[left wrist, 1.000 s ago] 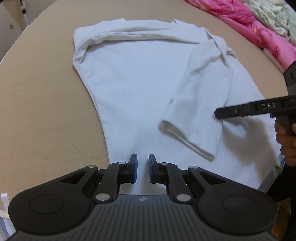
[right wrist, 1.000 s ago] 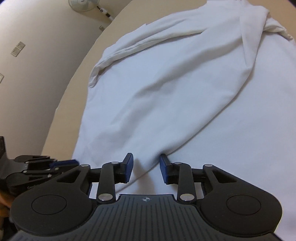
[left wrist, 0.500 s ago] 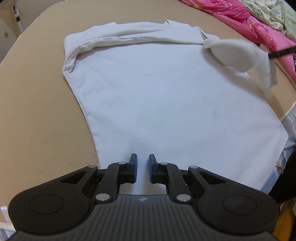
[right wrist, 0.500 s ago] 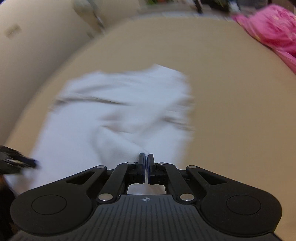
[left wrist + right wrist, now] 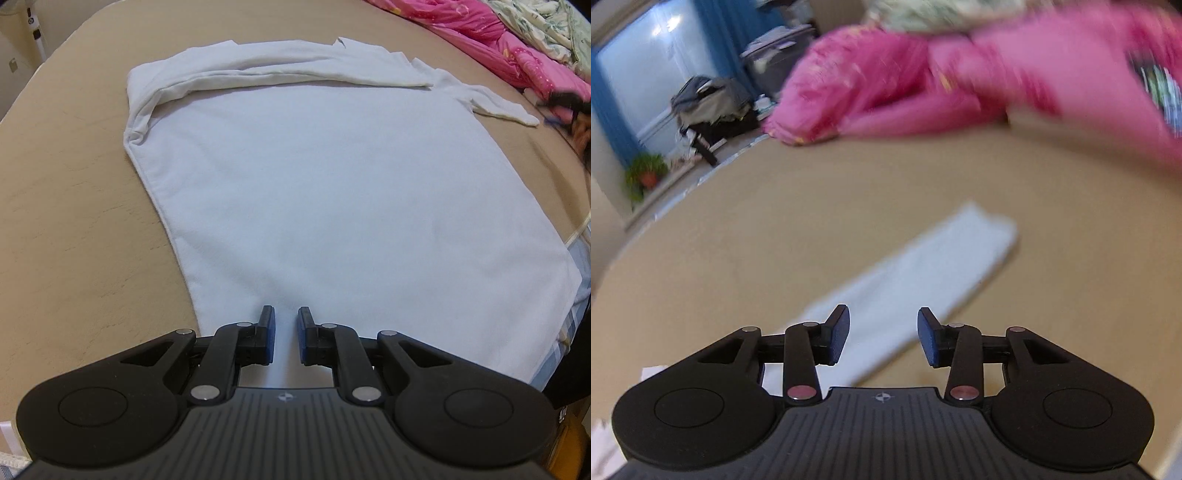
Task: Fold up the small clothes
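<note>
**White shirt flat on the tan bed, right sleeve laid out to the side**

White shirt (image 5: 332,206) lies spread on the tan bed (image 5: 74,221), its hem at the near edge and its collar toward the far side. Nearest the left wrist camera, the left tool (image 5: 283,334) hangs over the hem with its blue pads drawn close, a narrow strip of white cloth showing in the slit between them; whether the pads press on that cloth I cannot tell. Farther on, the body of the shirt is smooth. At the far end the left sleeve (image 5: 258,70) is folded across the shoulders, bunched at the far left corner of the garment. The right sleeve (image 5: 495,103) stretches out flat toward the bed's right edge, its cuff just short of the right tool (image 5: 561,107), which shows there blurred, with a hand behind it. In the right wrist view, the right tool (image 5: 883,338) has just been opening; its pads stand well apart with nothing pinched, the sleeve (image 5: 923,280) lying below and beyond them. A pink quilt (image 5: 960,74) is heaped along the bed's far side.
</note>
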